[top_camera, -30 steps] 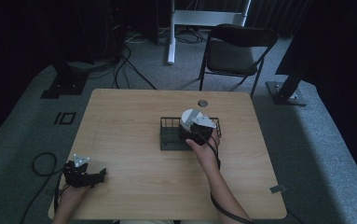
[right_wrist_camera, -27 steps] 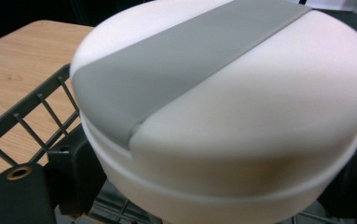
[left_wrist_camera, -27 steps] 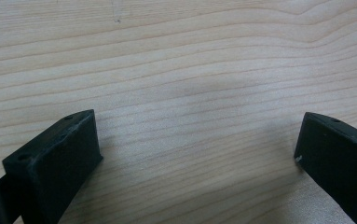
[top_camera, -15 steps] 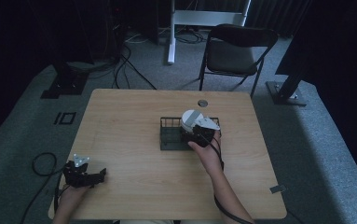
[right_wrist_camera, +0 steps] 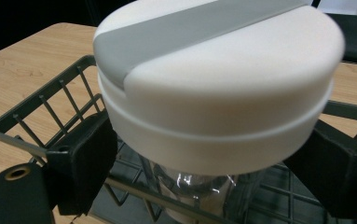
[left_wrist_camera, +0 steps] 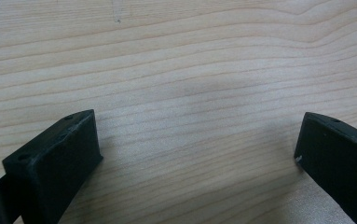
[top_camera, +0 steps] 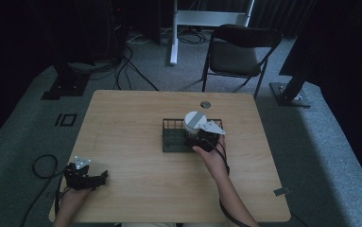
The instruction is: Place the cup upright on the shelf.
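Note:
A clear jar with a white and grey lid (top_camera: 195, 120) stands in the right part of a dark wire basket (top_camera: 165, 137) at the table's middle. My right gripper (top_camera: 193, 134) reaches into the basket from the near side. In the right gripper view its jaws stand wide on either side of the jar (right_wrist_camera: 213, 84), under the lid, with a narrow gap showing on each side above the basket (right_wrist_camera: 50, 100). My left gripper (top_camera: 98, 178) rests open at the near left corner of the table. Between its jaws lies bare wood (left_wrist_camera: 197, 154).
The wooden table (top_camera: 122, 123) has a round cable hole (top_camera: 205, 104) near its far edge. A folding chair (top_camera: 240, 47) stands beyond the table. A cable loop (top_camera: 41, 165) lies on the floor by the near left corner.
The jar and my right gripper have shifted slightly to the left within the basket. My left gripper has not moved.

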`<state>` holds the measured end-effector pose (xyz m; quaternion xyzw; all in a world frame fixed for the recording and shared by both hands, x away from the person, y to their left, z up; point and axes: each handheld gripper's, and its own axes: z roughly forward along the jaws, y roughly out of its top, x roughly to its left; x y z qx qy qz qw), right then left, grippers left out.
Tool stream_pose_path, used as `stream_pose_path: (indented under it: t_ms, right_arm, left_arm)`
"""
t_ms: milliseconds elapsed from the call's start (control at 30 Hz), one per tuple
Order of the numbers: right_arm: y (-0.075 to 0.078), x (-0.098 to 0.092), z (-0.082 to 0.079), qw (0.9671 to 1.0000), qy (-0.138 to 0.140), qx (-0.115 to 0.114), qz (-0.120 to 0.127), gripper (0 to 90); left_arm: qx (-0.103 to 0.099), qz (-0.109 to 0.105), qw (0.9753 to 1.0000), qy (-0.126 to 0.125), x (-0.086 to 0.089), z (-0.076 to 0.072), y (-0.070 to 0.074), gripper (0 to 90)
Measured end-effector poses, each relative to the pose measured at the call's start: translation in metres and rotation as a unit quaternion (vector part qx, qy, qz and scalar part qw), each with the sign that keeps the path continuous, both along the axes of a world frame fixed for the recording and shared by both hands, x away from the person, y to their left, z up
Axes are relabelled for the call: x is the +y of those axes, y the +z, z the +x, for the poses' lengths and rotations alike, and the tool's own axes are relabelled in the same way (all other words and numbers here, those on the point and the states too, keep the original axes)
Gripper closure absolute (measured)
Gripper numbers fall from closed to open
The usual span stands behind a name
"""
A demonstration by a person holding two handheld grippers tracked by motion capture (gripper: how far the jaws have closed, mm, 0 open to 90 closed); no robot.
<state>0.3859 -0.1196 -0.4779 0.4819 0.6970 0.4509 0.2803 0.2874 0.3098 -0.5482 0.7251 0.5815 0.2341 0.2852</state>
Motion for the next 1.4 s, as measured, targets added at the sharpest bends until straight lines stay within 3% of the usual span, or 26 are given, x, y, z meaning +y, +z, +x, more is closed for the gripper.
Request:
stream_pose_path:
  t_ms: [467,700,1167,1400]
  right_arm:
    - [0.010,-0.011,-0.018,0.9998,0.011,-0.011,0.016,11.6]
    - [0.011,-0.020,-0.025,0.9998,0.013,-0.014,0.008,11.5]
    - [0.018,-0.052,-0.040,0.9995,0.000,-0.026,0.016,11.6]
    - [0.012,-0.067,-0.044,0.9997,0.008,-0.020,-0.012,11.6]
  left_arm:
    - [0.000,0.000,1.0000,0.000,0.000,0.000,0.000,0.1]
    - [0.000,0.000,1.0000,0.000,0.000,0.000,0.000,0.2]
    - [0.000,0.000,1.0000,0.000,0.000,0.000,0.000,0.1]
    - [0.000,0.000,1.0000,0.000,0.000,0.000,0.000,0.1]
